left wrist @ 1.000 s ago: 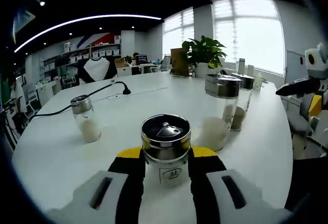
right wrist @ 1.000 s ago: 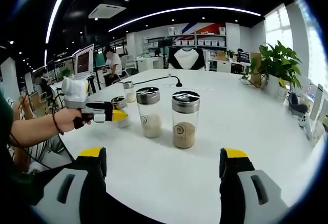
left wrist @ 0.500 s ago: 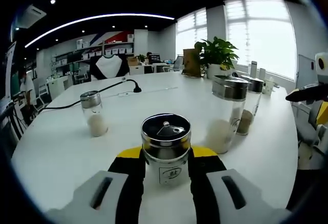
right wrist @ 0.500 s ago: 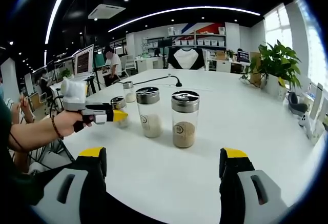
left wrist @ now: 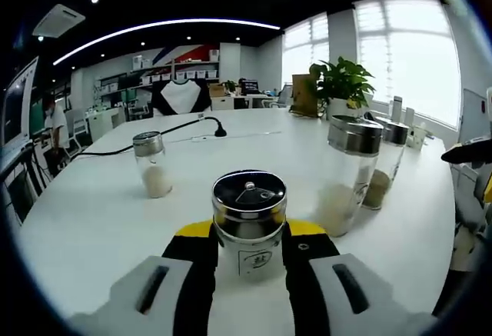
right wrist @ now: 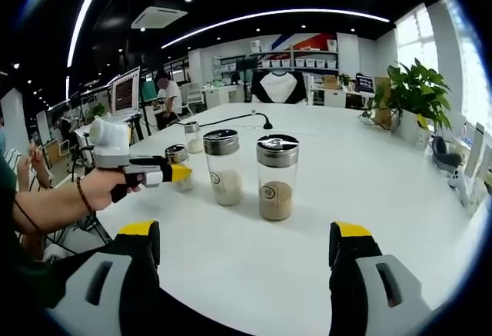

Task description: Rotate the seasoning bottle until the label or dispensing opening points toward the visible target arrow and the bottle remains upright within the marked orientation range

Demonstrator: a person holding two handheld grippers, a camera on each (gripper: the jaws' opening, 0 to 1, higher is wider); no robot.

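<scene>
**Left gripper clamped on small bottle; right gripper spread wide**

The bottle (left wrist: 248, 221) stands upright on the table (left wrist: 92, 221) near its left edge, squeezed between the jaws of the left gripper (left wrist: 247, 245). Its steel lid faces the left gripper view, and its label shows low between the jaws. In the right gripper view the same bottle (right wrist: 179, 168) sits at the tip of the left gripper (right wrist: 175, 173), held by a hand (right wrist: 100, 186).

The right gripper (right wrist: 244, 247) is released, its jaws far apart and touching nothing, near the table's front edge.

Since a second ago the left gripper has kept its grip on the bottle, and the room behind has slid rightward in the left gripper view, so that gripper has turned. The right gripper has held its place.

Four bottles stand on the table: the gripped one, a small jar (left wrist: 152, 164) toward the far side, and two tall jars (right wrist: 277, 177) (right wrist: 224, 166) side by side near the middle. One plant (right wrist: 415, 98) sits by the right edge.
</scene>
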